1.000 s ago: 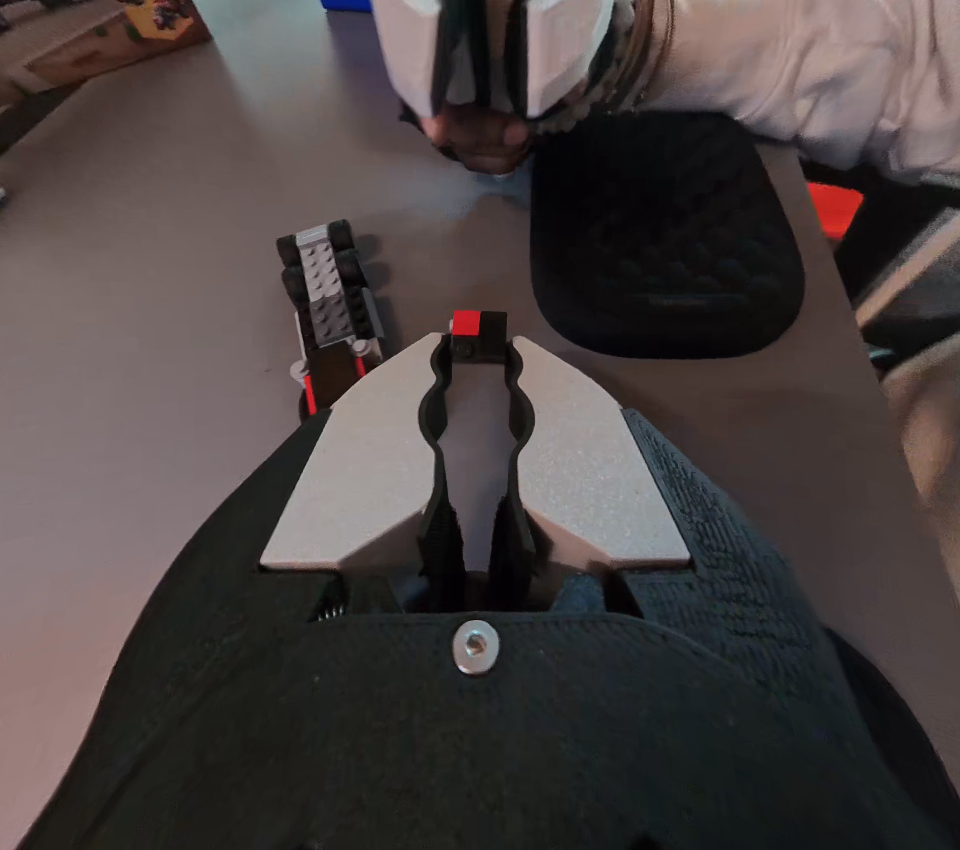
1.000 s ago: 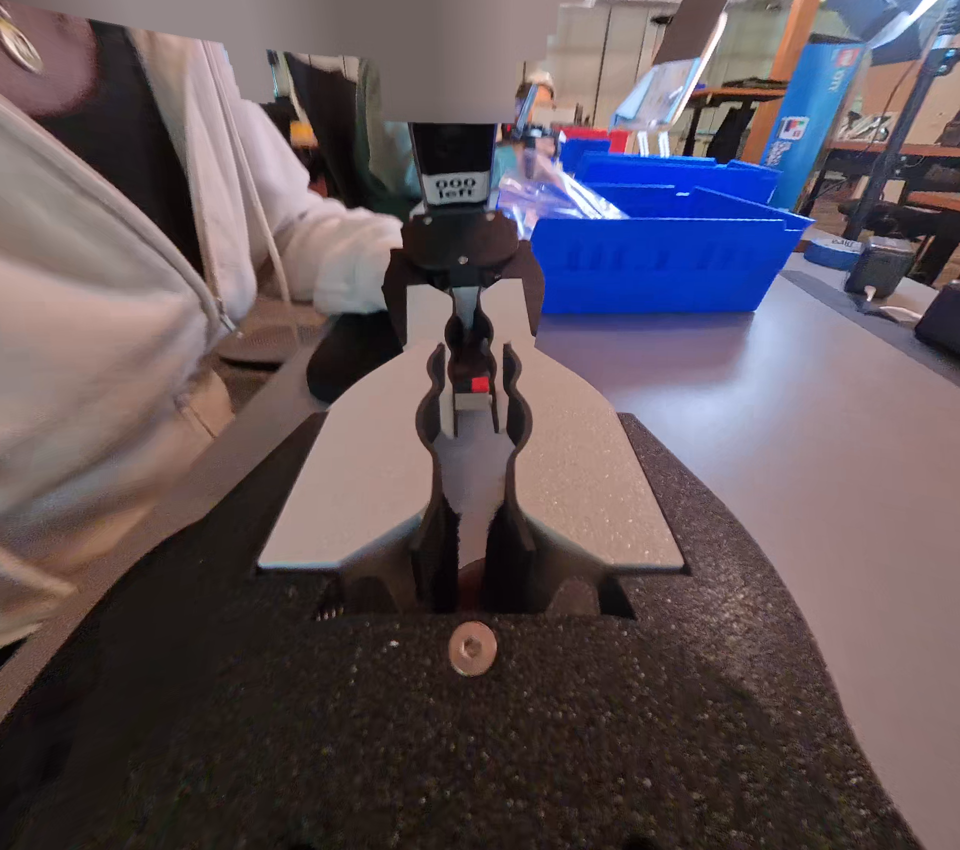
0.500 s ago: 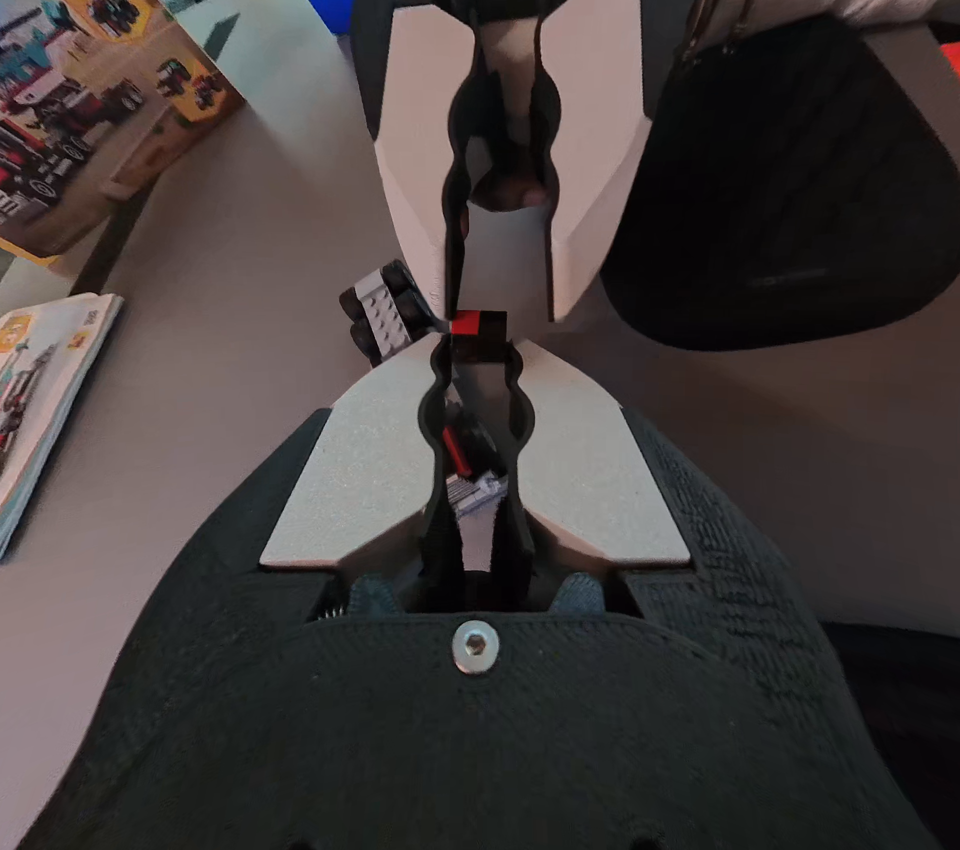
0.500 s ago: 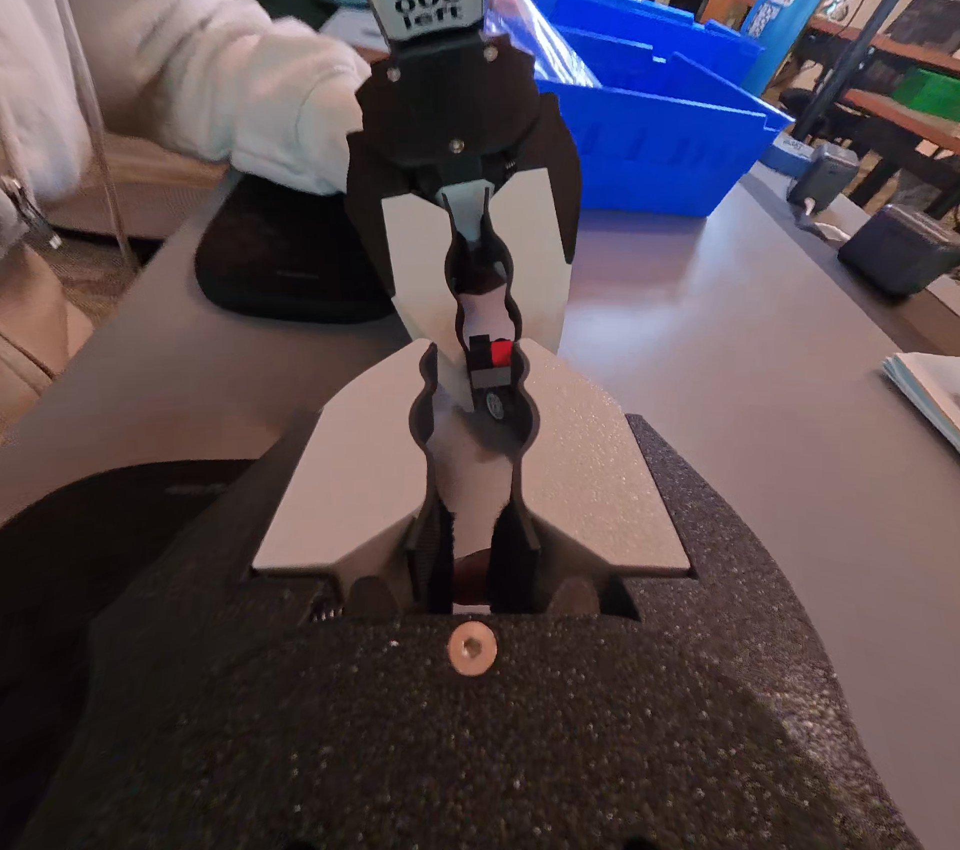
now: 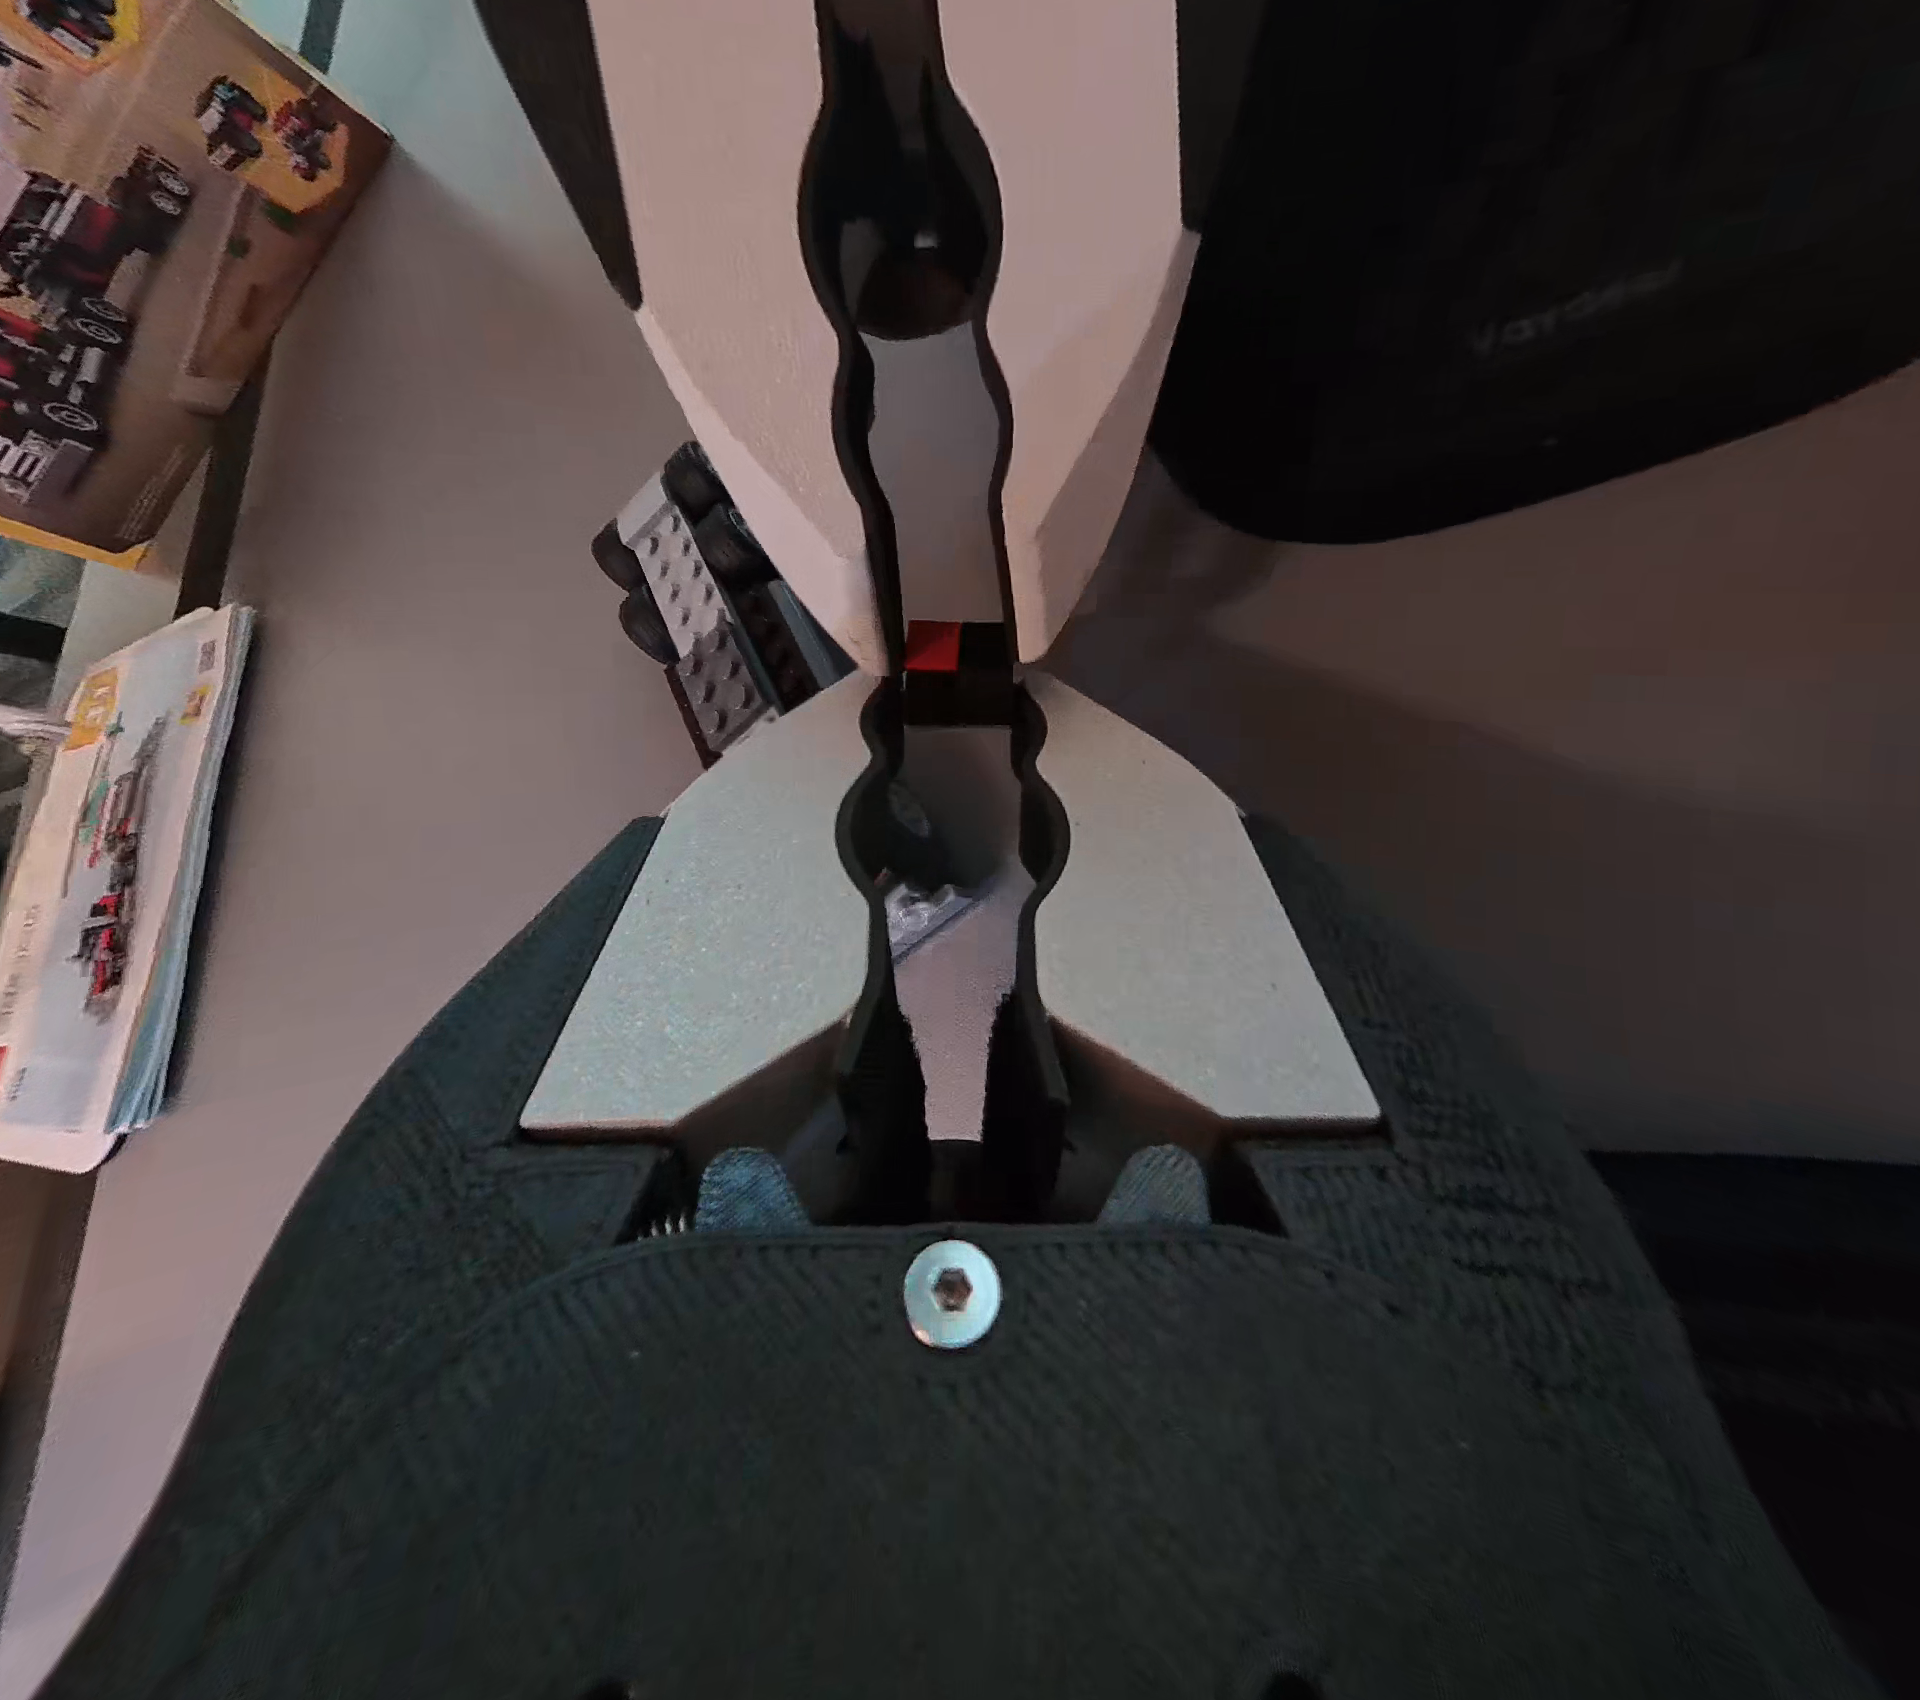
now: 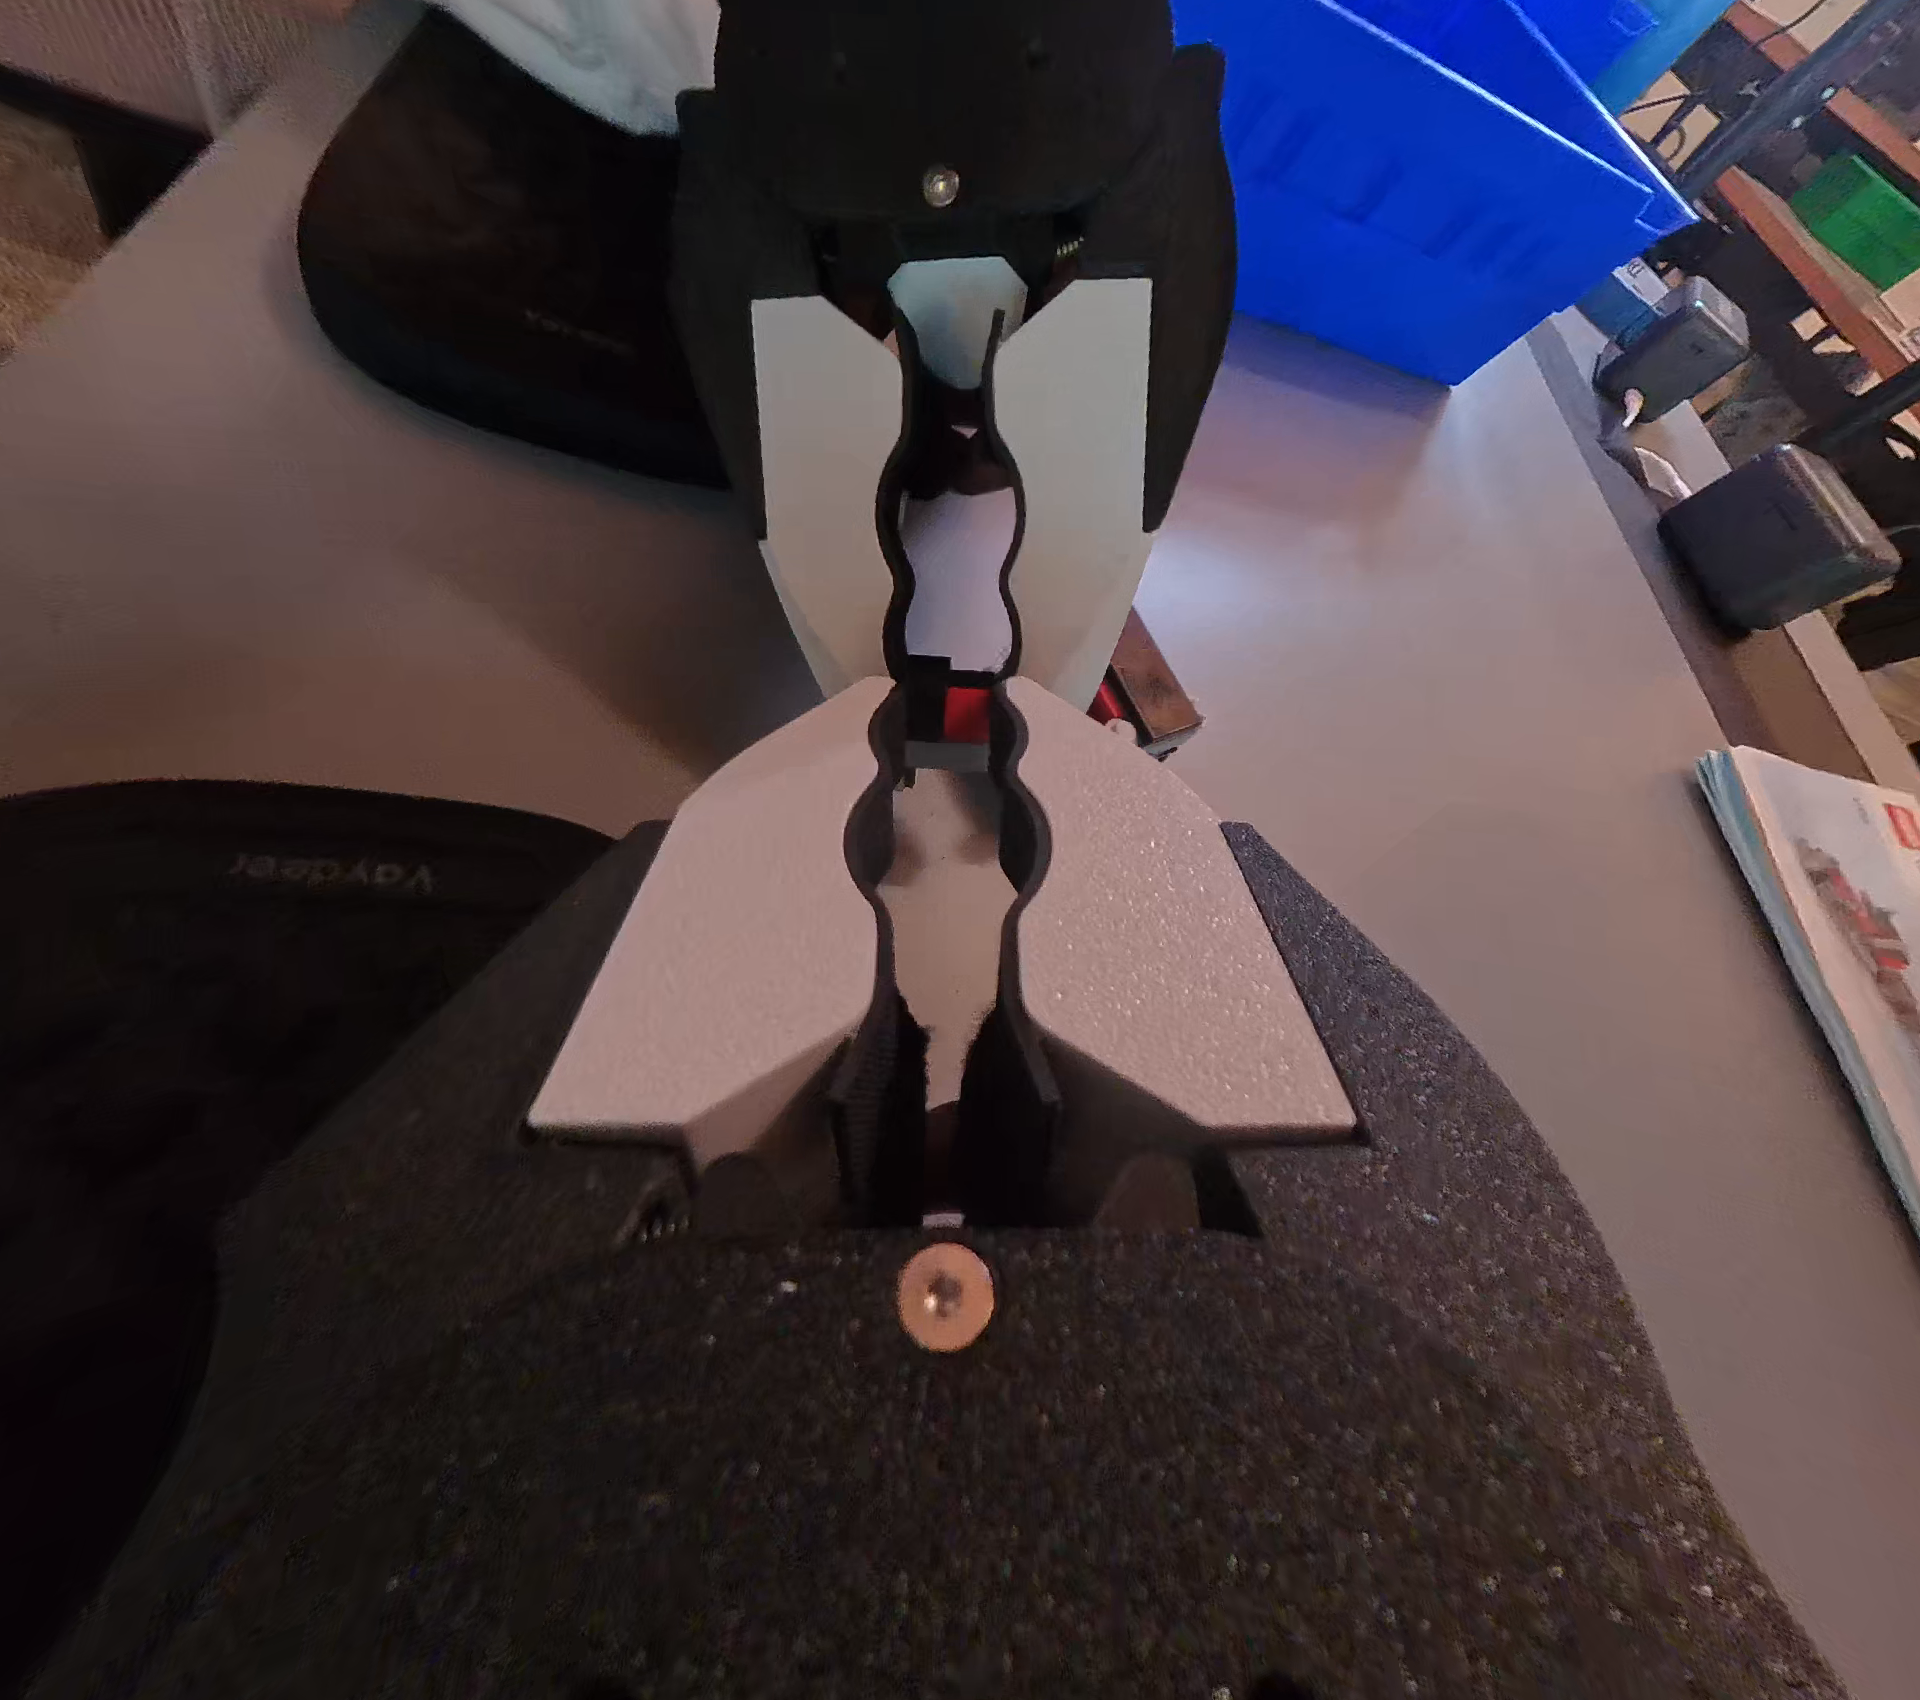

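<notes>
Black-and-red brick piece (image 5: pixel 956 682) is pinched by left tongs (image 5: pixel 956 705) and right tongs (image 6: pixel 948 720) tip-to-tip; uneven squeezing could pop it loose.

1. The worktop (image 5: pixel 436 424) is a plain grey surface.
2. A toy brick vehicle (image 5: pixel 691 611), grey with black wheels, lies on it just left of the left claw (image 5: pixel 956 694) tips.
3. A booklet (image 5: pixel 114 902) lies farther left, and a printed cardboard box (image 5: pixel 156 216) stands beyond it.
4. A black cushioned pad (image 5: pixel 1558 196) rests ahead to the right.
5. Seen from the right claw (image 6: pixel 951 720), a blue bin (image 6: pixel 1382 123) stands ahead to the right, with small black boxes (image 6: pixel 1777 533) along the right edge.
</notes>
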The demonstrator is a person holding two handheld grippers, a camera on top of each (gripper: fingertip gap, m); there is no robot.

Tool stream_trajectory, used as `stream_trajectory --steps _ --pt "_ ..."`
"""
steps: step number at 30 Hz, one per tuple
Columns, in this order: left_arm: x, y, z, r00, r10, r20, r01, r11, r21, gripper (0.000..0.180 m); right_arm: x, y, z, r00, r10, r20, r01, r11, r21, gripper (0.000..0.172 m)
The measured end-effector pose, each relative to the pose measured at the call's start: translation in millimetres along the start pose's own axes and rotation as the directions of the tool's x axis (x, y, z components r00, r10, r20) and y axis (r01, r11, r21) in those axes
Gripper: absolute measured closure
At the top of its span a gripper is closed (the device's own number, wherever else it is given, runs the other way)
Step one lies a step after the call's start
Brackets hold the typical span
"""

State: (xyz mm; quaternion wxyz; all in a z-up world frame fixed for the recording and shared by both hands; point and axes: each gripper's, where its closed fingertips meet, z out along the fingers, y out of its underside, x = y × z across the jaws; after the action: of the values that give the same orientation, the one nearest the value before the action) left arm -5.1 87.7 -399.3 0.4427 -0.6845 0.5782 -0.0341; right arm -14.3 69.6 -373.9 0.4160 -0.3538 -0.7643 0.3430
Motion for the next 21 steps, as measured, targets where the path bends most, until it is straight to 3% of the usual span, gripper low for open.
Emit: stream_trajectory --steps 5,10,11,13,18,21 --pt "2 7 2 0.998 0.058 0.029 -0.056 0.996 -0.068 0.161 -2 4 3 0.993 -0.119 -0.024 0.116 0.989 -0.094 0.158" --pt "-4 8 -1 0.996 -0.082 0.035 0.083 0.995 -0.048 0.161 5 -1 2 0.956 -0.269 -0.116 0.251 0.957 -0.147 0.159" --pt "-4 9 0 0.993 -0.113 0.03 0.114 0.992 -0.053 0.161 7 -5 1 0.943 -0.3 -0.146 0.28 0.95 -0.139 0.172" --pt "0 4 1 0.979 -0.202 -0.022 0.202 0.979 -0.016 0.161 5 -6 3 0.939 -0.318 -0.135 0.3 0.944 -0.138 0.172" --pt "-5 2 -4 0.992 -0.128 0.008 0.128 0.992 0.013 0.161 13 -2 -5 0.995 -0.049 -0.09 0.047 0.999 -0.016 0.169" --pt "0 6 -2 0.997 -0.071 -0.006 0.071 0.997 -0.012 0.161 0 5 -4 0.987 0.144 0.073 -0.145 0.989 0.002 0.165"
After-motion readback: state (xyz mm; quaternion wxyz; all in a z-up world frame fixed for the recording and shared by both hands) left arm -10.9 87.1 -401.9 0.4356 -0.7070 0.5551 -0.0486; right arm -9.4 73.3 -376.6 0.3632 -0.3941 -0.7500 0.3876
